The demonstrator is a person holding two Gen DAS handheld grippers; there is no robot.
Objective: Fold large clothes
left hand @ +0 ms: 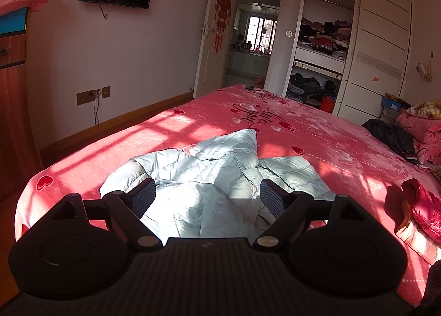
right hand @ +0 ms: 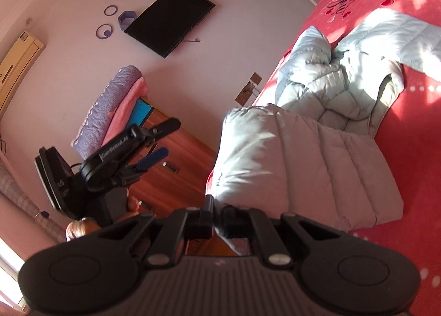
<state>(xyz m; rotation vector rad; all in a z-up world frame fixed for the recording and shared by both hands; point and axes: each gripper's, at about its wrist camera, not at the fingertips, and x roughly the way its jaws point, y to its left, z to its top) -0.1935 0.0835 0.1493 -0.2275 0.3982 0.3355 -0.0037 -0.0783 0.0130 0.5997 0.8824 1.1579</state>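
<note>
A pale blue quilted down jacket point(left hand: 204, 178) lies crumpled on the pink bed cover point(left hand: 317, 134). My left gripper point(left hand: 208, 196) is open and empty, held above the jacket's near part. My right gripper point(right hand: 217, 218) is shut on the jacket's hem and lifts a panel of the jacket point(right hand: 303, 161) off the bed. The rest of the jacket stays bunched further along the bed. The left gripper also shows in the right wrist view point(right hand: 162, 138), open, off the bed's side.
A red garment point(left hand: 424, 208) lies at the bed's right edge, and a black garment point(left hand: 391, 134) and pink pillows point(left hand: 421, 123) lie at the far right. A wooden cabinet point(left hand: 13, 112) with folded blankets stands left. An open wardrobe point(left hand: 322, 40) stands beyond the bed.
</note>
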